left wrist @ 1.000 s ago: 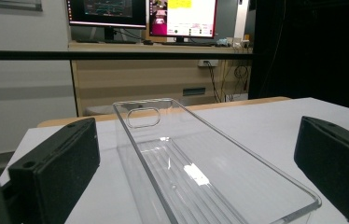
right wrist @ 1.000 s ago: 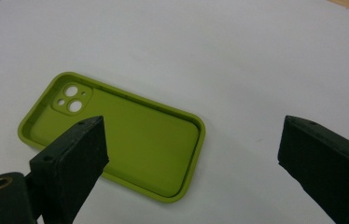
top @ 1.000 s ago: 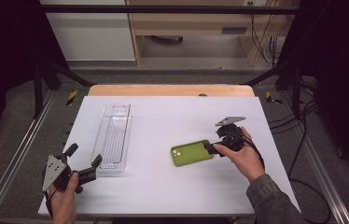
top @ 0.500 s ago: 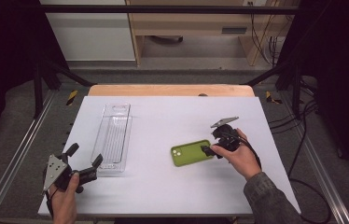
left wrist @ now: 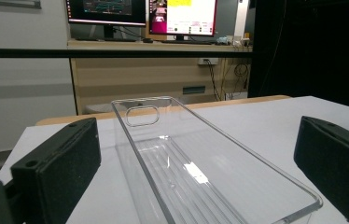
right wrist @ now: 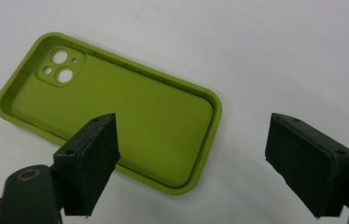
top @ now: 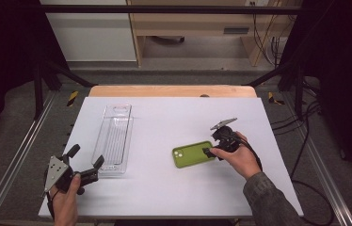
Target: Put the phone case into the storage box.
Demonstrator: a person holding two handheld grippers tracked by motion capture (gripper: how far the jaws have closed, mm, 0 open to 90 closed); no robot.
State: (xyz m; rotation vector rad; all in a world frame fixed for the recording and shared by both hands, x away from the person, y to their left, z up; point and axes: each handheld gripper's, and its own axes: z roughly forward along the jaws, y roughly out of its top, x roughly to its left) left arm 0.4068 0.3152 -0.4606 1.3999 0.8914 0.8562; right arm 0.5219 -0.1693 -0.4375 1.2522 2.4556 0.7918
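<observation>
A green phone case (top: 190, 155) lies hollow side up on the white table, right of centre. My right gripper (top: 210, 144) hangs over its right end, pointing down. In the right gripper view one jaw is above the case (right wrist: 116, 107) and the other above bare table past its short edge. The right gripper (right wrist: 193, 140) is open; its jaws have just been closing, with the case's end between them and no pad pressing on it. My left gripper (top: 87, 157) rests open at the front left, level, aimed along a clear plastic tray (left wrist: 135, 140).
The clear tray (top: 115, 136) is empty and lies lengthwise left of centre. A wooden strip (top: 172, 91) runs along the table's far edge. Metal rails (top: 19, 155) flank both sides, and cables (top: 301, 155) hang off the right.
My right gripper has edged left toward the case's end and its jaws stand a little narrower. The left gripper, the tray and the case have not moved.
</observation>
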